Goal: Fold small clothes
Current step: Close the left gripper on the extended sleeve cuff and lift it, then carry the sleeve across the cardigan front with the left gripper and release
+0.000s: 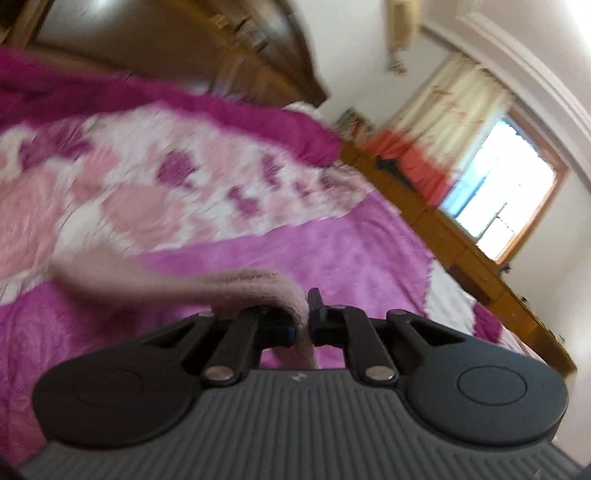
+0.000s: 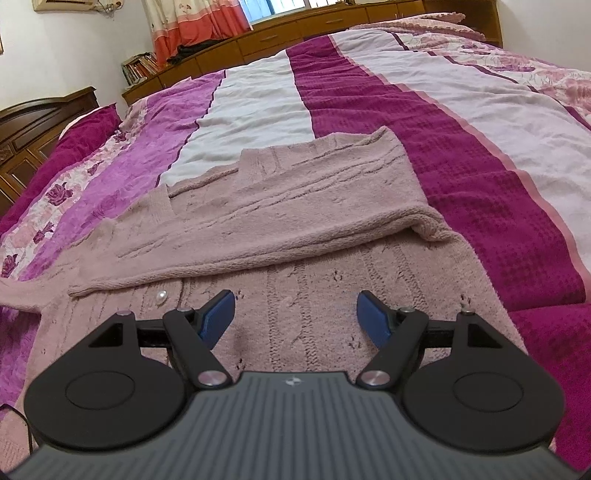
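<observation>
A pale pink knitted cardigan (image 2: 295,221) lies flat on the bed, one sleeve folded across its front, a pearl button (image 2: 161,295) near its placket. My right gripper (image 2: 297,317) is open, low over the cardigan's body, with blue pads (image 2: 219,314) apart and nothing between them. In the blurred left wrist view my left gripper (image 1: 303,328) is shut on a fold of the pink cardigan (image 1: 258,288), which trails off to the left above the bedcover.
The bed has a striped magenta, lilac and white cover (image 2: 461,155). A dark wooden headboard (image 2: 33,125) stands at left, a low wooden cabinet (image 2: 295,26) with books (image 2: 138,66) runs along the far side under a curtained window (image 1: 498,184).
</observation>
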The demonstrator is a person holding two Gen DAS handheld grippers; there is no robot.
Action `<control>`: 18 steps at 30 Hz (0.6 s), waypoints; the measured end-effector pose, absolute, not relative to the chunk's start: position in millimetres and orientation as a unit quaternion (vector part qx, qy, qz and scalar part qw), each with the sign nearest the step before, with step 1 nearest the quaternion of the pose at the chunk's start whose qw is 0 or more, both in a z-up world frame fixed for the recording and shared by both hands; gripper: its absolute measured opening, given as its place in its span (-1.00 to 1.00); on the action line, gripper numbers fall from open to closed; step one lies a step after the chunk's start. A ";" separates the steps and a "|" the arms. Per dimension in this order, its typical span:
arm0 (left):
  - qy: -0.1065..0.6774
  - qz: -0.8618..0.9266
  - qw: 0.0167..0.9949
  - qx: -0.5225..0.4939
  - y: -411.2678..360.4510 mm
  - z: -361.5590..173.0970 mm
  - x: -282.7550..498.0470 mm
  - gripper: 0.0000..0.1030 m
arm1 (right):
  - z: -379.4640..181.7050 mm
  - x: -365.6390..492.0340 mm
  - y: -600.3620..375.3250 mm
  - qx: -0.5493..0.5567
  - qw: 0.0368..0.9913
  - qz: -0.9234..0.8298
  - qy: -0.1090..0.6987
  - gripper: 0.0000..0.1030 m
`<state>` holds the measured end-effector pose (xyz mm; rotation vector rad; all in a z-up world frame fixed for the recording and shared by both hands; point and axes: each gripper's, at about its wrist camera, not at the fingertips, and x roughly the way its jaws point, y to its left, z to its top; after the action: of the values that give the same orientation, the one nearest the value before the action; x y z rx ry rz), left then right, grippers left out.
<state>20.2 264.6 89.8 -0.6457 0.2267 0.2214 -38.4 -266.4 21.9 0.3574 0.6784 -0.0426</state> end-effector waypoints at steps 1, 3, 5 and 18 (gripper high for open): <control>0.104 0.101 0.942 -0.303 254.8 97.4 18.7 -0.84 | 21.8 -39.1 -266.5 0.176 0.927 -0.021 0.330 0.53; 0.095 0.083 0.953 -0.276 234.3 111.2 16.8 -0.84 | 21.6 -40.3 -267.2 0.179 0.927 -0.021 0.329 0.53; 0.092 0.066 0.961 -0.252 214.0 121.0 17.8 -0.84 | 21.5 -40.8 -268.6 0.184 0.926 -0.021 0.328 0.53; 0.114 -0.041 0.976 -0.181 81.2 127.9 50.7 -0.83 | 18.9 -45.7 -279.4 0.209 0.925 -0.017 0.317 0.53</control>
<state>50.7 81.2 127.9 -0.3652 0.2292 -0.0832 -45.7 -279.4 18.9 0.4290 0.6506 -0.0346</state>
